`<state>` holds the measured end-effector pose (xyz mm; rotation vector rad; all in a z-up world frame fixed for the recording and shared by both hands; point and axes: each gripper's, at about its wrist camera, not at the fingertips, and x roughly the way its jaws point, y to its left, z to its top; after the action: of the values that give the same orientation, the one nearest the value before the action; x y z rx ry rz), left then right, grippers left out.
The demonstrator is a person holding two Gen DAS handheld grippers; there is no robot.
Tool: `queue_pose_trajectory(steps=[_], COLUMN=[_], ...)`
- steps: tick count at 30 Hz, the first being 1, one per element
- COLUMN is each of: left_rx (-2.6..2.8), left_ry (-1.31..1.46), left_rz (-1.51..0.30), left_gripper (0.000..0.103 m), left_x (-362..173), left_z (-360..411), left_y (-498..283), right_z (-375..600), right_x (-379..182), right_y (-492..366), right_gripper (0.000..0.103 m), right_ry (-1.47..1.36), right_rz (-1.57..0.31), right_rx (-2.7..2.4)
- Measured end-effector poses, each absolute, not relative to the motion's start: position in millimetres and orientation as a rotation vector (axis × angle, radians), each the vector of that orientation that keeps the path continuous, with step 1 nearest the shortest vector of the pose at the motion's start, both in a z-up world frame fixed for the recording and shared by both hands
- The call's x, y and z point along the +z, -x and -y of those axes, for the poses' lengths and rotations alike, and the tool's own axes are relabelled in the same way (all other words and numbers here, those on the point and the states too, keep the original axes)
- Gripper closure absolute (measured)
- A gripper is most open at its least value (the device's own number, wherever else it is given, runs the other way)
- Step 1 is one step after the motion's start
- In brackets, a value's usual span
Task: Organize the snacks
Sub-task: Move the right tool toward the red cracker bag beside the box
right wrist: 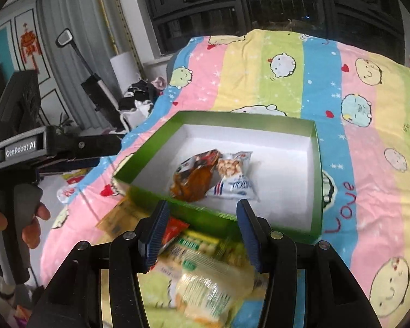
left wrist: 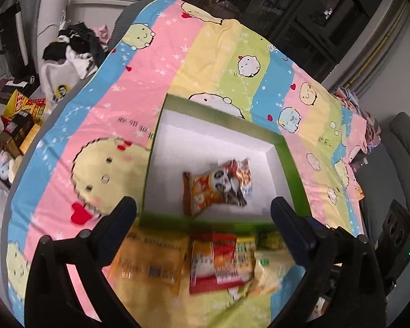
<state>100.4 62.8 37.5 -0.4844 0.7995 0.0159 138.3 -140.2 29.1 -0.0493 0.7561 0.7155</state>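
A green box with a white inside lies on the striped cartoon bedspread. Inside it lie an orange panda packet and a white and blue packet, touching. In front of the box is a pile of loose snacks: a yellow-orange packet, a red one and a pale yellow one. My left gripper stands wide open above the box's near rim. My right gripper is open over the pile. Neither holds anything.
A hand holds the left gripper's handle at the left of the right wrist view. A heap of clothes and snack boxes lie left of the bed. A grey chair stands at the right. Dark windows are behind.
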Motion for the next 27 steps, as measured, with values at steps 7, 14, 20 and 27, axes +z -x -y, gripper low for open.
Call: queue_pose_trajectory(steps=[7, 14, 20, 27], left_rx=[-0.007, -0.034, -0.081, -0.138], left_ry=[0.552, 0.685, 0.769, 0.805], left_rz=[-0.841, -0.890, -0.916, -0.932], left_gripper=[0.003, 0.003, 0.004, 0.011], left_x=[20.9, -12.7, -26.8, -31.3], left_z=[-62.9, -64.1, -61.3, -57.4], left_y=[-65.9, -42.0, -42.3, -57.4], right_z=[145.1, 138.9, 125.4, 109.8], right_x=[27.4, 15.1, 2.5, -4.2], right_y=[-107.9, -82.3, -78.0, -81.7], right_gripper=[0.051, 0.051, 0.051, 0.051], right_ry=[0.052, 0.055, 0.060, 0.072], right_rz=[-0.777, -0.817, -0.840, -0.846], right_rx=[0.755, 0.815, 0.840, 0.839])
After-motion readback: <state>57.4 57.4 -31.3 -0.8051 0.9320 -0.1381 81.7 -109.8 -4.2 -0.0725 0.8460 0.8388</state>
